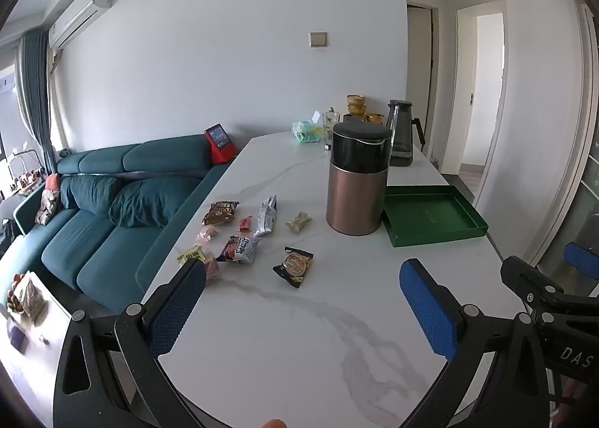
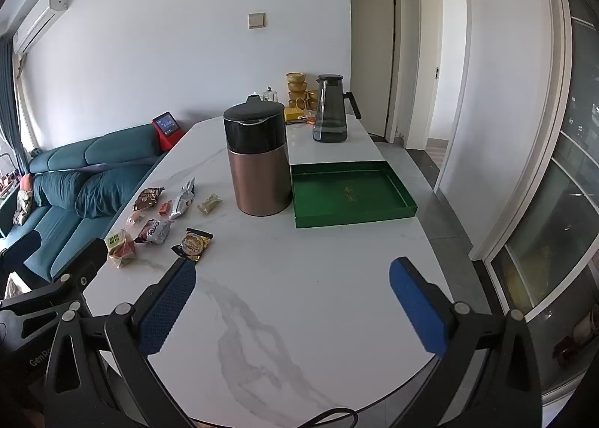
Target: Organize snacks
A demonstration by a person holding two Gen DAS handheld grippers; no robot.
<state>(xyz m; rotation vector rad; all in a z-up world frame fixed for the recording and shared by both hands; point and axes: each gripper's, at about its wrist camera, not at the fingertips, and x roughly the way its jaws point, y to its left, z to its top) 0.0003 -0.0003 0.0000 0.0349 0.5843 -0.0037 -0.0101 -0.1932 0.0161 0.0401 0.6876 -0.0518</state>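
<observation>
Nearest the lens, the left gripper (image 1: 303,300) and the right gripper (image 2: 292,297) both hang with jaws spread wide and empty over the bare near end of the white marble-veined table (image 1: 299,334). The small foil-wrapped snack packets (image 1: 239,237) lie scattered on the table's left side, well apart from the empty shallow green rectangular tray (image 2: 348,196), with the tall copper canister with a black lid (image 2: 258,162) standing between. Likely best to start with the closest black-and-gold round-biscuit packet (image 2: 192,243): come down over it, pinch its middle, and carry it around the canister to the tray.

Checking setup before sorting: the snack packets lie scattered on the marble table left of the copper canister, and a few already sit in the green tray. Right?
Not quite. The green tray is empty, as the right wrist view shows. The snack packets do all lie on the marble table, left of the copper canister.
</observation>
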